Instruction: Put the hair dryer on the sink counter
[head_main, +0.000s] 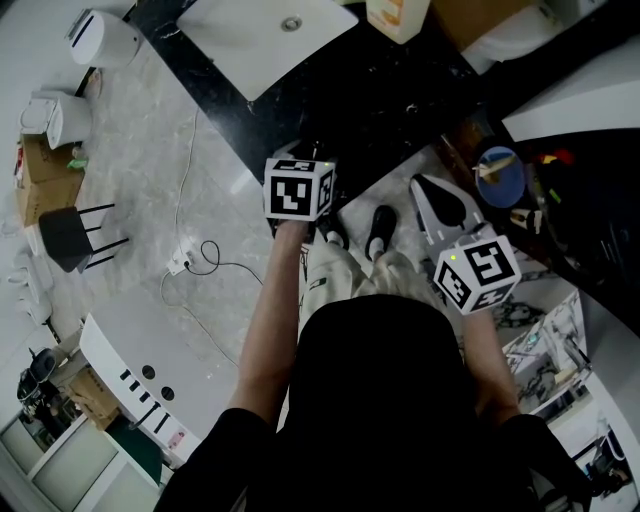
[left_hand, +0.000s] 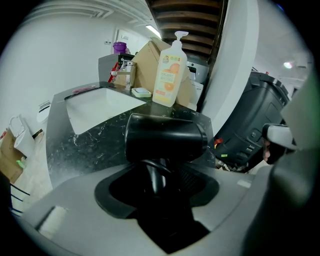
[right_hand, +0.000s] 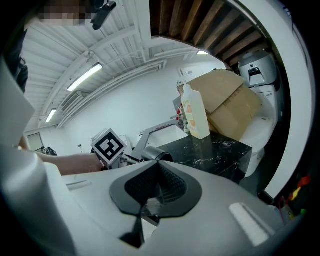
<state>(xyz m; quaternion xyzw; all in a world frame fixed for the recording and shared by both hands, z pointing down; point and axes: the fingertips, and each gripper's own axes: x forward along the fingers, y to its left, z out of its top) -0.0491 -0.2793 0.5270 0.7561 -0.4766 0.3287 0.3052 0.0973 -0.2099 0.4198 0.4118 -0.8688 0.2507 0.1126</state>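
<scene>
The black hair dryer (left_hand: 165, 137) fills the middle of the left gripper view, its barrel lying crosswise and its handle running down between the jaws. My left gripper (left_hand: 160, 187) is shut on that handle. The dryer hangs at the near edge of the black marble sink counter (left_hand: 95, 142); whether it touches the counter cannot be told. In the head view the marker cube of the left gripper (head_main: 298, 188) hides the dryer. The right gripper view shows the dryer's barrel (right_hand: 157, 155) beside the left cube. My right gripper (right_hand: 150, 200) is shut and holds nothing, off to the right of the counter (head_main: 330, 100).
A white sink (head_main: 270, 30) is set in the counter with a faucet (left_hand: 127, 75) behind it. A soap pump bottle (left_hand: 170, 70) and a cardboard box (right_hand: 230, 102) stand at the counter's far side. A black machine (left_hand: 255, 125) sits right of it. A cable and power strip (head_main: 182, 265) lie on the floor.
</scene>
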